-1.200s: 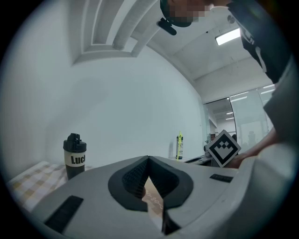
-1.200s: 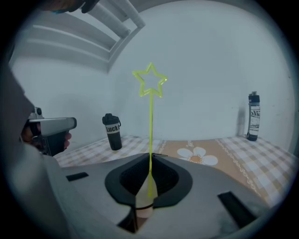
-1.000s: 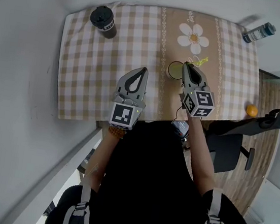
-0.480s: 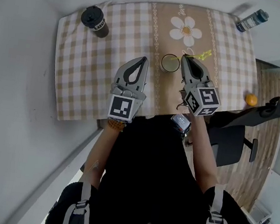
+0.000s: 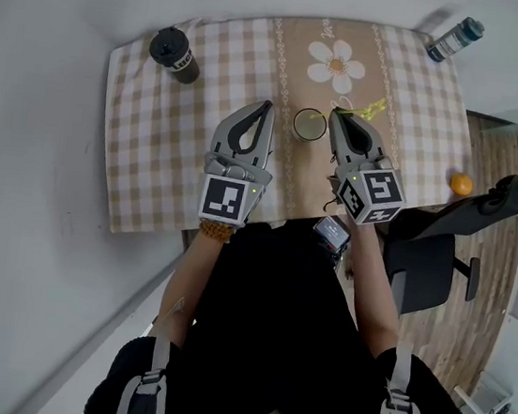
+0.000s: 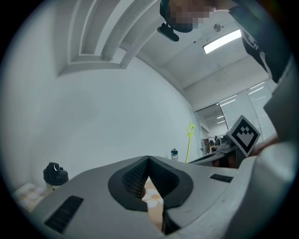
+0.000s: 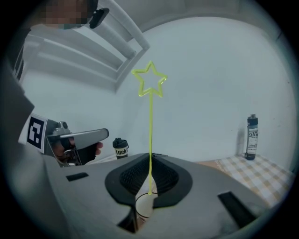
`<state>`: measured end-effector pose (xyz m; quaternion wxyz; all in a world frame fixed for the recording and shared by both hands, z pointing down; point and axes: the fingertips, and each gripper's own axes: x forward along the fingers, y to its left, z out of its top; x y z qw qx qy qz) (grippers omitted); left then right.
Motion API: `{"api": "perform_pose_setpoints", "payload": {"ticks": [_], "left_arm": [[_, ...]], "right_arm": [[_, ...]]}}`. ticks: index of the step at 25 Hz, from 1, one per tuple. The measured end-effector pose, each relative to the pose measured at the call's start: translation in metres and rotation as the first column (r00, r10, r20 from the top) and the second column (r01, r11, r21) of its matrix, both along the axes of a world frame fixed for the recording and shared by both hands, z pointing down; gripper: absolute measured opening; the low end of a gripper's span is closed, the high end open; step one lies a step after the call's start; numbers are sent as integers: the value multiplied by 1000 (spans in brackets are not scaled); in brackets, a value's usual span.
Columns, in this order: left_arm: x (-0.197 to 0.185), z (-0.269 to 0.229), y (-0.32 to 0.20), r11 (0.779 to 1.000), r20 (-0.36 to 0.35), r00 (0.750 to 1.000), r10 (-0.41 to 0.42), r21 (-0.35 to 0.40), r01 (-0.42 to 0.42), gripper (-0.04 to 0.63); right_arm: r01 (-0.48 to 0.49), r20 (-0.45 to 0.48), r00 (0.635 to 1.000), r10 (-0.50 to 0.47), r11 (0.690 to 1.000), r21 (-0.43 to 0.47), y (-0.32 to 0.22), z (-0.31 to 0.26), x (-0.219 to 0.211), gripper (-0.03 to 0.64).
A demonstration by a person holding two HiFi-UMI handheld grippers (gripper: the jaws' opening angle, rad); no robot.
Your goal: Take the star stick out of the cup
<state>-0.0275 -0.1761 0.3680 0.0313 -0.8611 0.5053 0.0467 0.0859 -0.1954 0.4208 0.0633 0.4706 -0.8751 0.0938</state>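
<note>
My right gripper (image 5: 334,115) is shut on the thin yellow star stick (image 7: 150,126), which stands upright from the jaws with its star (image 7: 149,84) on top. In the head view the star stick (image 5: 372,106) leans out to the right of the gripper tip. The clear cup (image 5: 309,125) stands on the table just left of that tip. Between the right jaws the cup's rim (image 7: 144,205) shows below the stick's lower end. My left gripper (image 5: 267,108) hovers shut with nothing in it, to the left of the cup.
The checked cloth with a daisy (image 5: 334,65) covers the table (image 5: 152,159). A black tumbler (image 5: 175,53) stands at the far left corner, a water bottle (image 5: 452,37) at the far right. An orange (image 5: 461,183) and a black chair (image 5: 443,245) are off the right edge.
Both grippers have risen above the table. The right one carried the star stick up with it, while the cup stayed where it was.
</note>
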Motion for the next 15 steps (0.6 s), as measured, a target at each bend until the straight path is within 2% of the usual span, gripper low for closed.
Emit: {"api": "perform_pose_setpoints", "payload": {"ticks": [15], "left_arm": [[8, 0, 4, 999, -7, 1000, 31, -11, -31, 5]], "right_arm": [[6, -21, 1000, -6, 1000, -19, 10, 3, -6, 14]]}}
